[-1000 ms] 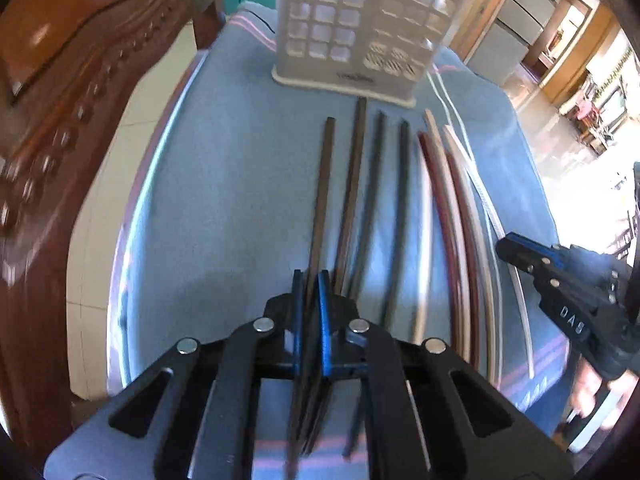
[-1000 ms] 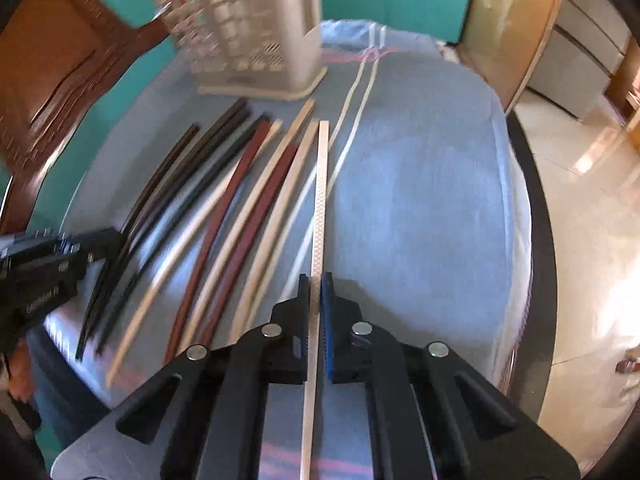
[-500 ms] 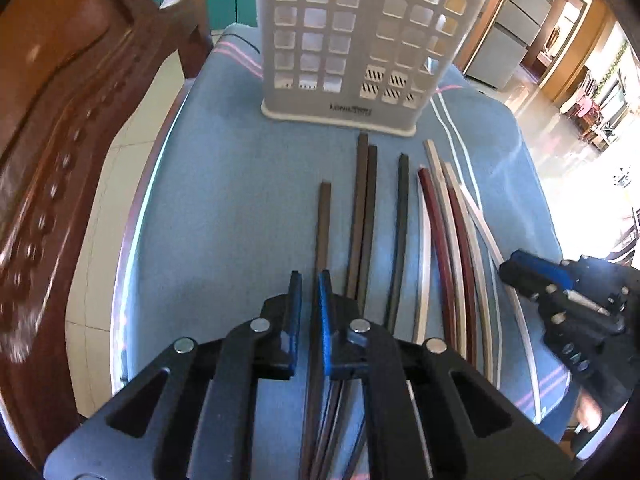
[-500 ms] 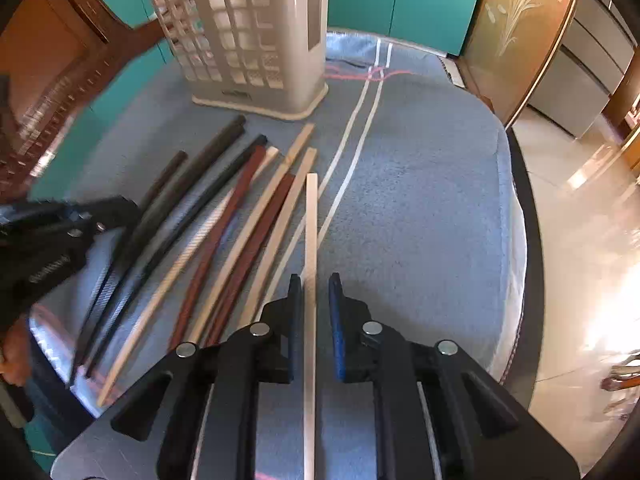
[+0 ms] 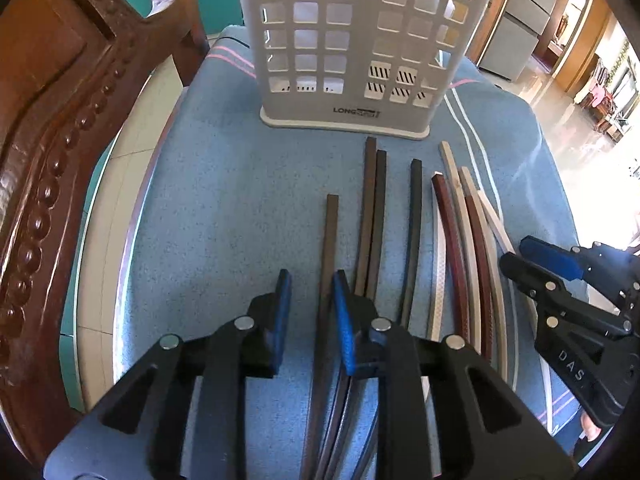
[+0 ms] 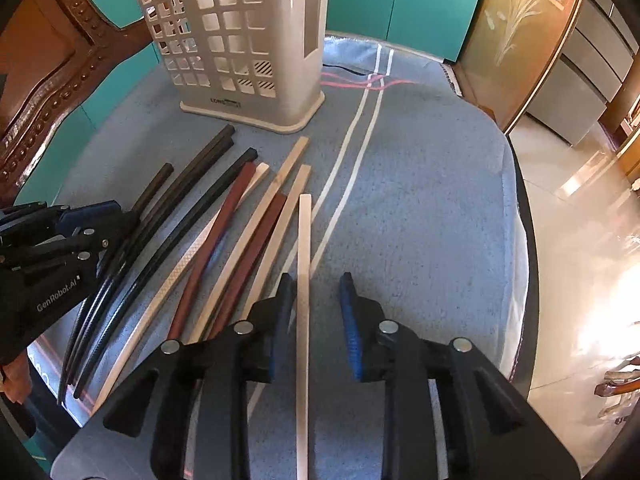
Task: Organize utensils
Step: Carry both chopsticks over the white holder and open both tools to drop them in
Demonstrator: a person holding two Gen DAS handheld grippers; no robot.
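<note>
Several chopsticks lie side by side on a blue cloth. My left gripper [image 5: 310, 280] is open, with a dark brown chopstick [image 5: 329, 248] lying on the cloth between its fingers, close to the right one. My right gripper [image 6: 316, 286] is open, with a pale cream chopstick [image 6: 304, 248] lying between its fingers, close to the left one. Dark chopsticks [image 5: 374, 208], red-brown ones [image 6: 224, 236] and cream ones [image 6: 276, 184] lie between the two grippers. A white slotted utensil holder [image 5: 352, 40] stands upright at the far end, also in the right wrist view [image 6: 240, 40].
A carved wooden chair back [image 5: 52, 120] stands close on the left. The cloth-covered table [image 6: 420, 200] drops off at its right edge to a shiny tiled floor [image 6: 580, 220]. Teal cabinets [image 6: 400, 0] stand behind the holder.
Both grippers were shut on their chopsticks a second ago and have opened. Both chopsticks now lie loose on the cloth. The holder looks nearer in both views.
</note>
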